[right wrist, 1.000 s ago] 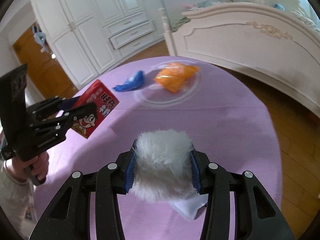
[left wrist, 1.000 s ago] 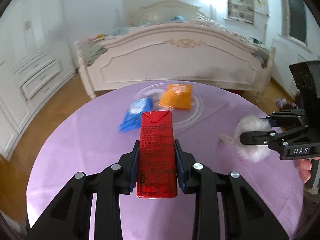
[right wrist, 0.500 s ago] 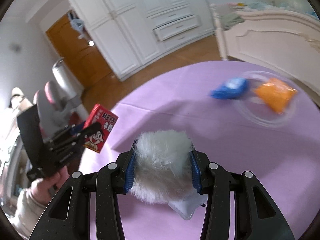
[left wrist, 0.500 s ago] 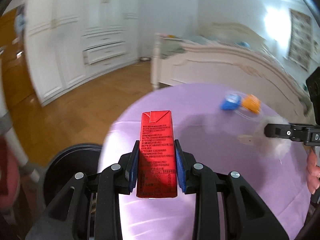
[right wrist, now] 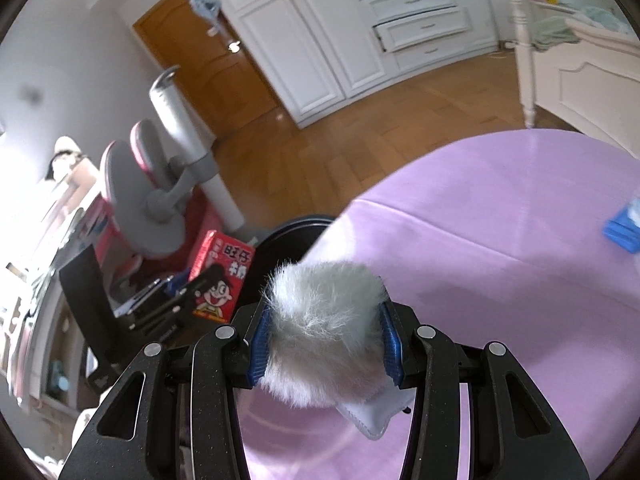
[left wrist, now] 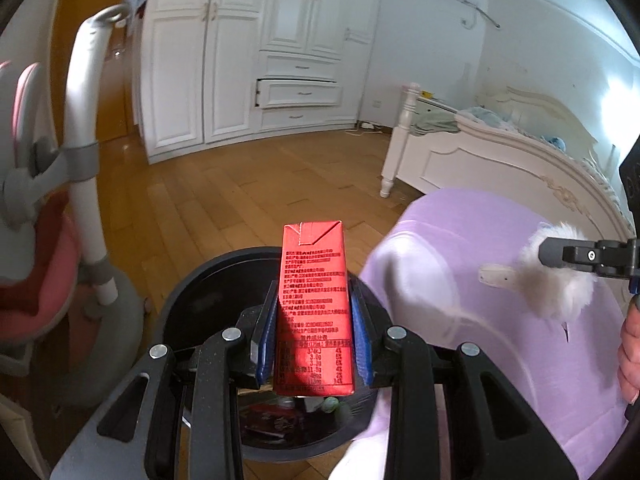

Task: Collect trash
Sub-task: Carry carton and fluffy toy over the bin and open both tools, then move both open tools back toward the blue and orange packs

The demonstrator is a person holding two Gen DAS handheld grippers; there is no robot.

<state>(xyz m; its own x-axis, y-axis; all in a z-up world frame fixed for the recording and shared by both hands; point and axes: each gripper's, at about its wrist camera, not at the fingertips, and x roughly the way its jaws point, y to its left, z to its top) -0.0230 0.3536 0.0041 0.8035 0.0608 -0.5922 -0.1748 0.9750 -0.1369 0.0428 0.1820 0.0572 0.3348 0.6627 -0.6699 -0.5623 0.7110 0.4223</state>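
Note:
My left gripper (left wrist: pixel 314 312) is shut on an upright red drink carton (left wrist: pixel 313 304), held above the open black trash bin (left wrist: pixel 192 300) that stands on the floor beside the table. Trash lies at the bin's bottom. My right gripper (right wrist: pixel 324 320) is shut on a white furry piece with a white fabric tag (right wrist: pixel 320 328), over the purple table's (right wrist: pixel 500 280) near edge. In the right wrist view the carton (right wrist: pixel 222 276) and left gripper (right wrist: pixel 192 292) sit at the left, by the bin (right wrist: pixel 280 248). The furry piece (left wrist: pixel 556 280) shows at the right of the left wrist view.
A blue packet (right wrist: pixel 624 228) lies on the purple table at the far right. A pink and grey chair (left wrist: pixel 48 240) stands left of the bin. White wardrobes (left wrist: pixel 280 60), a wooden floor and a white bed (left wrist: pixel 500 168) fill the background.
Both grippers have swung left, away from the bed and the table's middle. The carton now hangs over the black bin, and the furry piece is at the table's edge. Both grips are unchanged.

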